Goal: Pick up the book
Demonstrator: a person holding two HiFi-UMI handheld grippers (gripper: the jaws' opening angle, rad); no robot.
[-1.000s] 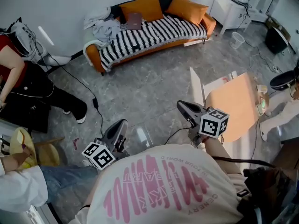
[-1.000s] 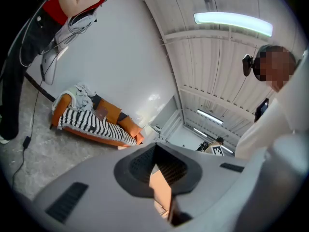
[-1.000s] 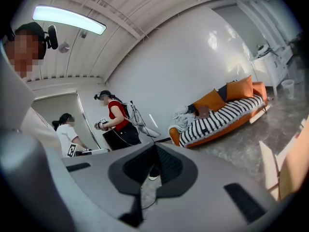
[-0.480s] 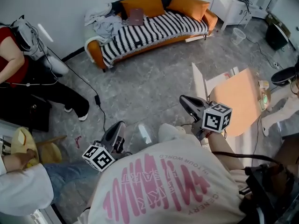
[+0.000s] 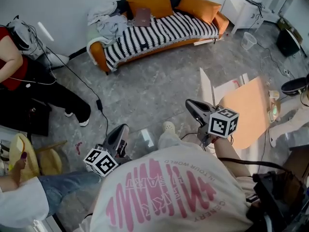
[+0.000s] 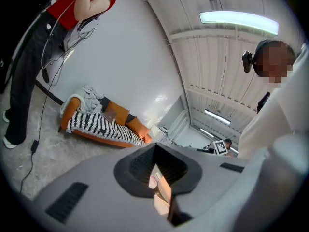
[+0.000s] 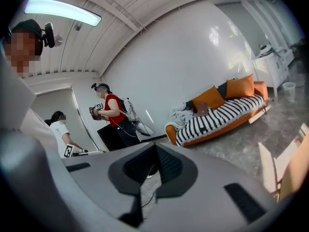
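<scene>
The shirt (image 5: 164,192) carries pink upside-down print; "IN YOUR WORLD" can be read. The book (image 5: 142,17), thin and dull mauve-brown, sits on the striped sofa (image 5: 159,33) against an orange cushion (image 5: 149,5), well apart from both grippers. The left gripper (image 5: 124,128) and right gripper (image 5: 189,103) are closed and empty.

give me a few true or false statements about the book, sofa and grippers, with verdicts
The book lies on the sofa. True.
The right gripper holds the book. False: it is shut on nothing, well apart from the sofa.
Two orange cushions sit on the sofa. True.
The left gripper touches the sofa. False: it is well apart from it, shut and empty.
</scene>
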